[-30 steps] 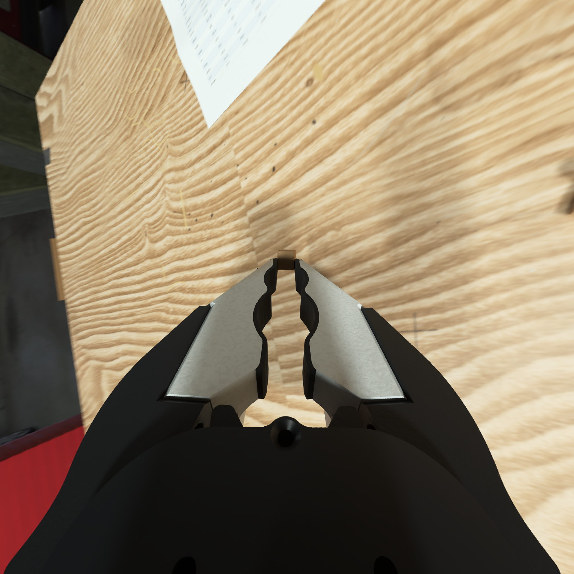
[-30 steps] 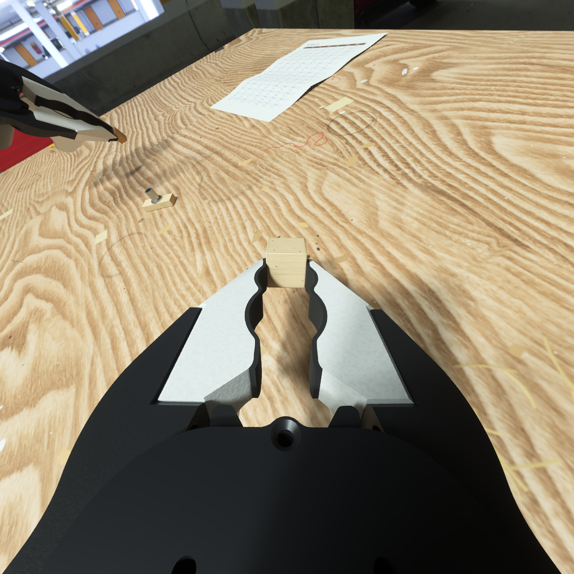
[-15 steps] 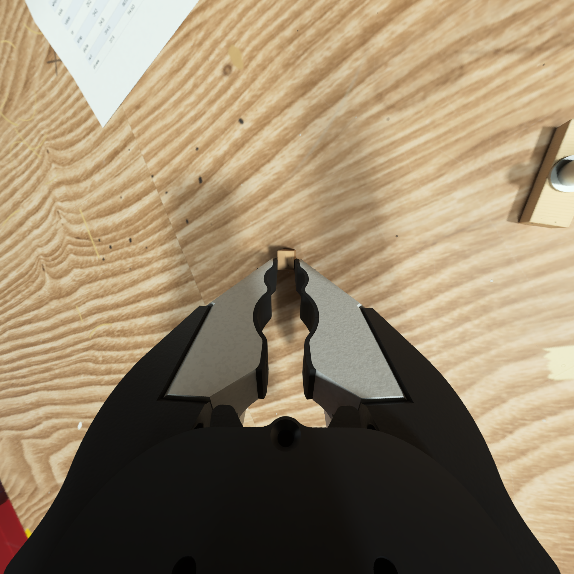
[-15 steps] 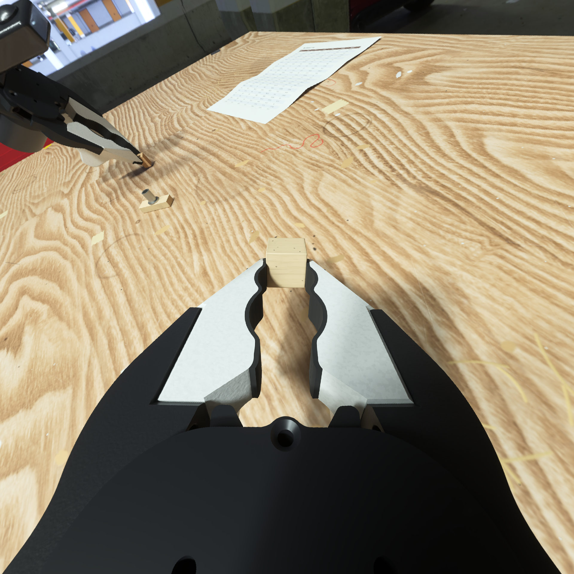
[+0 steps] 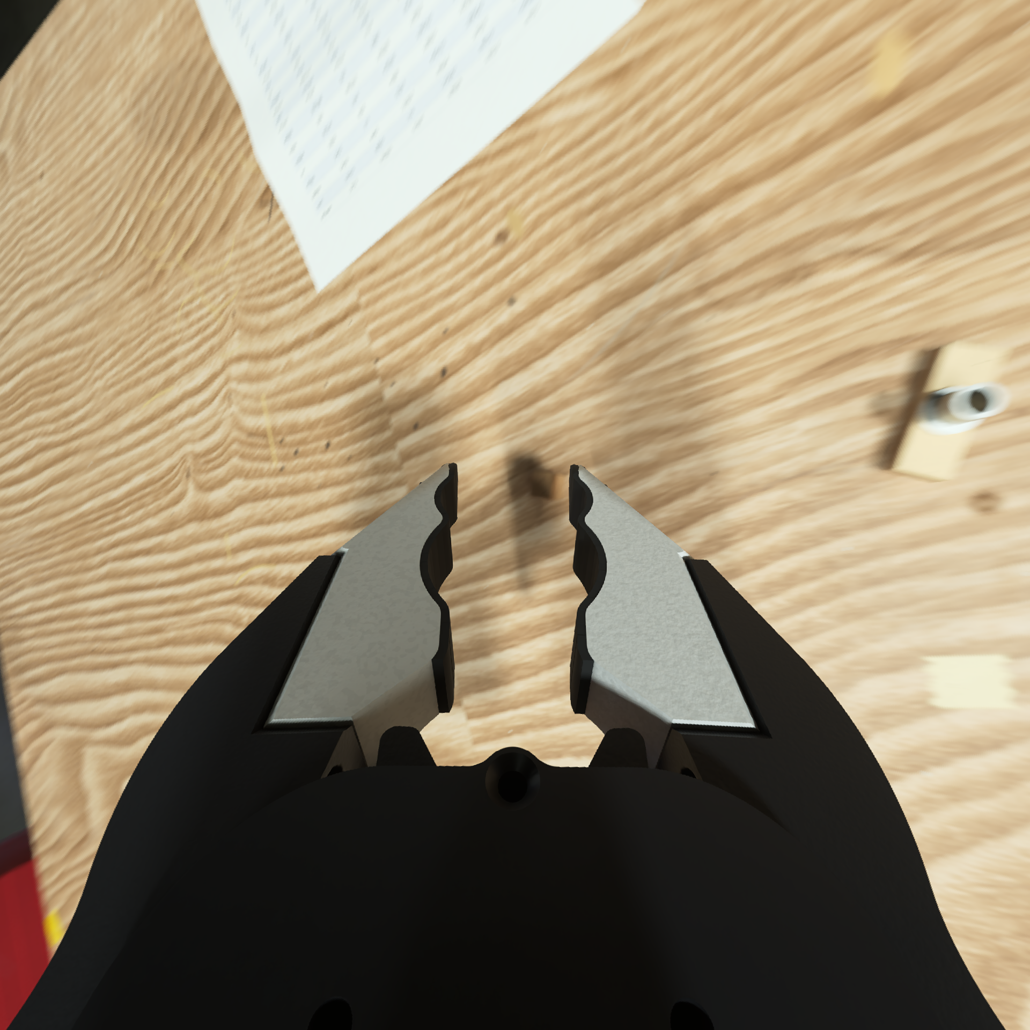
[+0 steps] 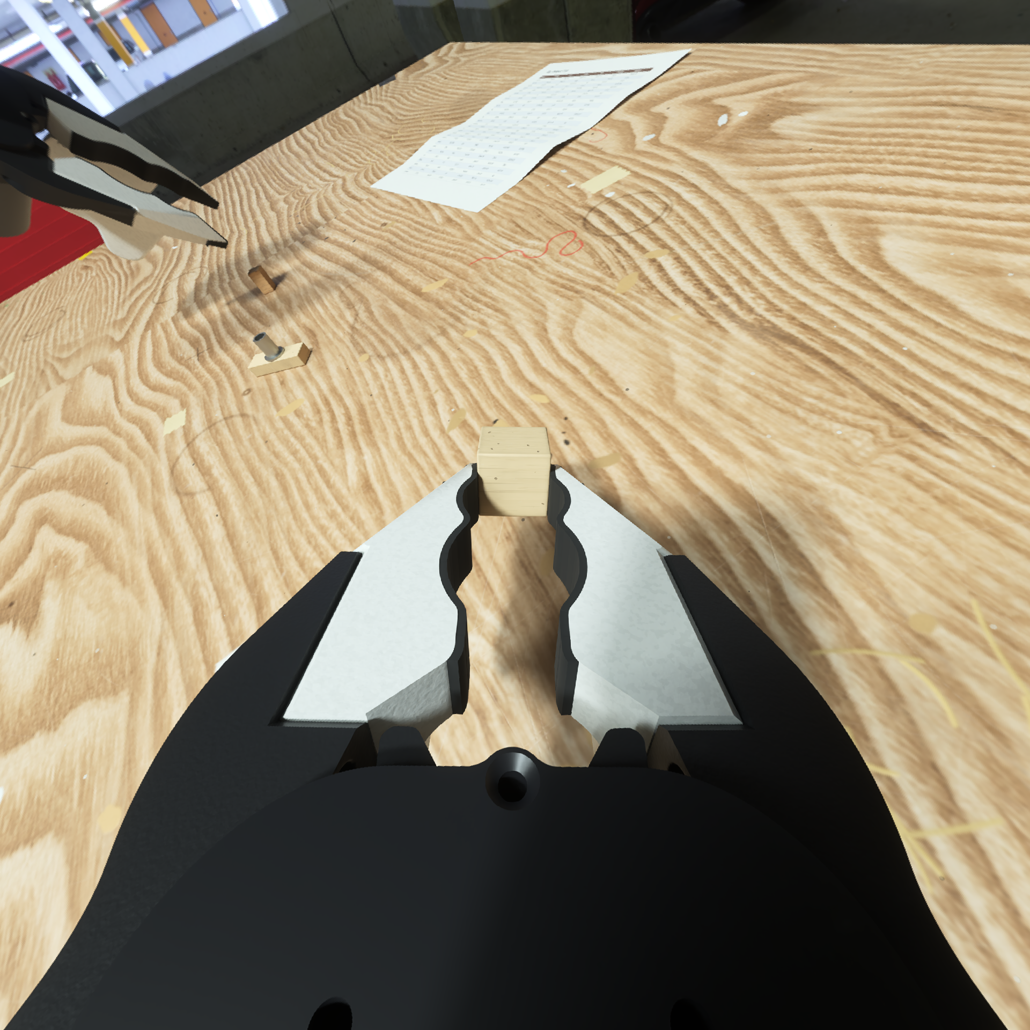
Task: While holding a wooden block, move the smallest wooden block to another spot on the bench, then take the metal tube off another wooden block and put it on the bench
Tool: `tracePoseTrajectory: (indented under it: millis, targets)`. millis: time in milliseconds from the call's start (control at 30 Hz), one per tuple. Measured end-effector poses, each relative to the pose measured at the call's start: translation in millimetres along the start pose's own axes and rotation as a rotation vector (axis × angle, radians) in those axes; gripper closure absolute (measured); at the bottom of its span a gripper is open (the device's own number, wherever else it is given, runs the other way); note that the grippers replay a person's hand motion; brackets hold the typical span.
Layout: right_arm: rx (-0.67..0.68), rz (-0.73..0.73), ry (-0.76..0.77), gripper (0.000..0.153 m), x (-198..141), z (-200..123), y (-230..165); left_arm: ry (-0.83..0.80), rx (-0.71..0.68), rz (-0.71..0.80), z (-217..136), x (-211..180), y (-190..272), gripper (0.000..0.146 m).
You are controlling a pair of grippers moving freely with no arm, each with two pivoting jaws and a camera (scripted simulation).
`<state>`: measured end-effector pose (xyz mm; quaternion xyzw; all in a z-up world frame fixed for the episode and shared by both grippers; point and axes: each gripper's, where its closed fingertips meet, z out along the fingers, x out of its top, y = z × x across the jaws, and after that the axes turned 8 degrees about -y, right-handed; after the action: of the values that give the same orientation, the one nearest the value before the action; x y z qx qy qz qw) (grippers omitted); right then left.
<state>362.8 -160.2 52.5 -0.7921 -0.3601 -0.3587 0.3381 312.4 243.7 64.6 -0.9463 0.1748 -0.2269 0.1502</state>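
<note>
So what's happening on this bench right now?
Two tools are working over a wooden bench. The right tool is clamped on a pale wooden cube. The left tool is open above the bench, and the tiny brown block lies on the wood beneath it. Nearby, a short metal tube stands upright on a flat wooden block, untouched.

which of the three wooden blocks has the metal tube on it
The flat wooden block, lying on the bench: the metal tube stands upright on it. The smallest wooden block and the held cube carry nothing.
</note>
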Motion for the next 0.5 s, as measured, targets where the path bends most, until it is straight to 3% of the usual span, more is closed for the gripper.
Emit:
tracePoseTrajectory:
  millis: [167,233,333,500]
  targets:
    - [0.000,-0.003,-0.001,0.129,0.3,0.8,-0.1,0.220,-0.277,0.040,-22.9,37.9,65.1,0.106]
    - [-0.001,-0.002,0.010,0.129,2.2,-0.6,0.3,0.184,-0.372,0.075,-17.7,35.1,92.0,0.105]
    - [-0.002,0.004,0.023,0.129,3.9,-2.8,1.0,0.071,-0.407,0.191,-9.8,18.8,117.4,0.100]
    - [-0.007,0.000,0.030,0.129,5.3,-4.3,0.9,0.037,-0.463,0.283,-14.2,6.7,134.7,0.093]
